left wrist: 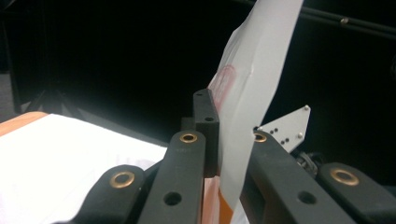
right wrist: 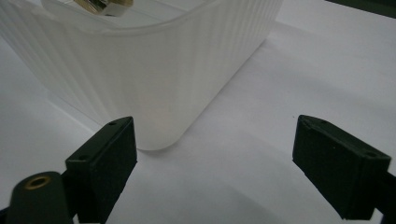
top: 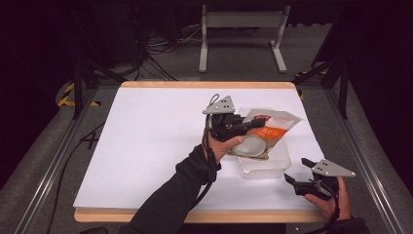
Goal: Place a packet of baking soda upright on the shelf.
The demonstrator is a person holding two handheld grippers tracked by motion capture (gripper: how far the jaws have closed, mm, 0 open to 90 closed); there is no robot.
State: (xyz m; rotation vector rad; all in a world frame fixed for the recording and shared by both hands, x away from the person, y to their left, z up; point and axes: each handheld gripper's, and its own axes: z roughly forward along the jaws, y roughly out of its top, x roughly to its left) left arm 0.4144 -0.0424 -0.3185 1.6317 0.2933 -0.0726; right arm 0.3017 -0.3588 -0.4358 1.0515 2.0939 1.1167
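Tongs in the person's left hand (top: 225, 146) are closed on a flat plastic pouch (top: 265, 130), white and translucent with an orange band and a red mark near its upper end. In the high view the left tongs (top: 257, 123) pinch the pouch near its middle and hold it tilted above a translucent ribbed plastic tub (top: 267, 165), which sits on the white tabletop (top: 156, 141) toward its right side. The pouch's lower end hangs over the tub's opening; whether it touches the rim cannot be told. In the left gripper view the left tongs (left wrist: 229, 154) have both black jaws pressed against the pouch (left wrist: 252, 79), whose white sheet rises upright between them and leans toward the upper right, with a faint red print on it. The grey plate of the other gripper shows beyond it. The right tongs (top: 294, 172) hover low near the tabletop's front right corner, just beside the tub's right end, held in the right hand (top: 332, 201). In the right gripper view the right tongs (right wrist: 212, 154) stand wide open and hold nothing, the tub's rounded ribbed corner (right wrist: 154, 88) just ahead of the left jaw, apart from it, with bare white tabletop (right wrist: 299, 70) between the jaws.
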